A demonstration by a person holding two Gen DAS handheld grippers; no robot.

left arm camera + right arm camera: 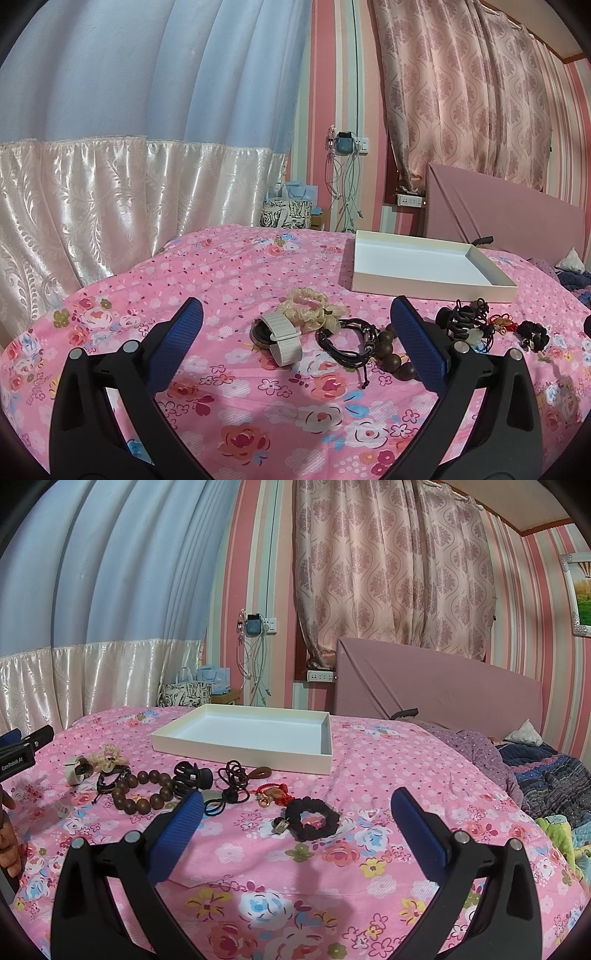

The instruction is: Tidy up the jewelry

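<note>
Jewelry lies in a row on the pink floral bedspread (258, 406). My left gripper (295, 314) is open and empty, just short of a white-strap watch (279, 334), a cream scrunchie (310, 306) and a black cord bracelet (349, 338). My right gripper (297, 801) is open and empty, just short of a black scrunchie (314, 818). The right wrist view also shows a brown bead bracelet (142, 790), a black claw clip (192, 775), black hair ties (231, 775) and a red charm (273, 790). An empty white tray (243, 755) sits behind them.
A pink headboard (443, 690) stands at the right, with rumpled dark bedding (554, 775) below it. Curtains hang behind the bed. Bags (192, 690) and charging cables (255, 672) sit by the far wall. The left gripper's tip (26, 746) shows at the right wrist view's left edge.
</note>
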